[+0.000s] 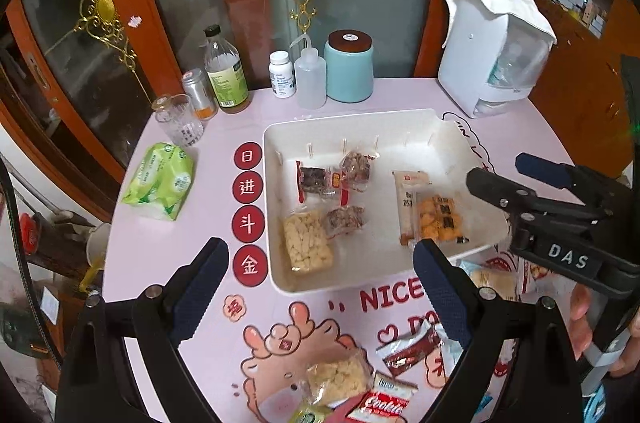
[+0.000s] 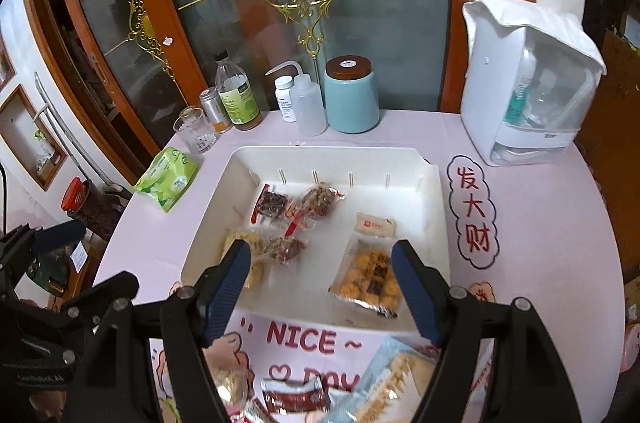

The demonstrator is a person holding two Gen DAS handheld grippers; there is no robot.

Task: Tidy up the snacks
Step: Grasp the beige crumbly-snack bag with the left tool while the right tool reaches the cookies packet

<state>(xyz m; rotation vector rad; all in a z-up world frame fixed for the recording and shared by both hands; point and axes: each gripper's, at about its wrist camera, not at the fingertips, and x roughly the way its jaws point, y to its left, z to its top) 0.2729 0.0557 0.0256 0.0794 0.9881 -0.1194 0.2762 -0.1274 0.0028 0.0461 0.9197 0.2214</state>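
A white tray (image 1: 280, 139) (image 2: 224, 175) on the pink table holds several snack packs: dark nut bars (image 1: 312, 181), a pale puffed pack (image 1: 307, 243), a beige bar (image 1: 408, 203) and an orange cracker pack (image 1: 439, 217) (image 2: 370, 277). Loose snacks lie on the table in front of the tray: a pale pack (image 1: 338, 377), a red-brown sachet (image 1: 408, 351) (image 2: 294, 395), a Cookie pack (image 1: 386, 405), a light-blue pack (image 2: 394, 379). My left gripper (image 1: 320, 287) is open and empty above the tray's front edge. My right gripper (image 2: 320, 287) (image 1: 516, 175) is open and empty over the tray's front.
At the table's back stand a glass (image 1: 180, 121), a can (image 1: 199, 93), a bottle (image 1: 226, 71), a pill bottle (image 1: 282, 75), a squeeze bottle (image 1: 310, 75), a teal jar (image 1: 348, 67) and a white appliance (image 1: 496, 51). A green tissue pack (image 1: 160, 181) lies left.
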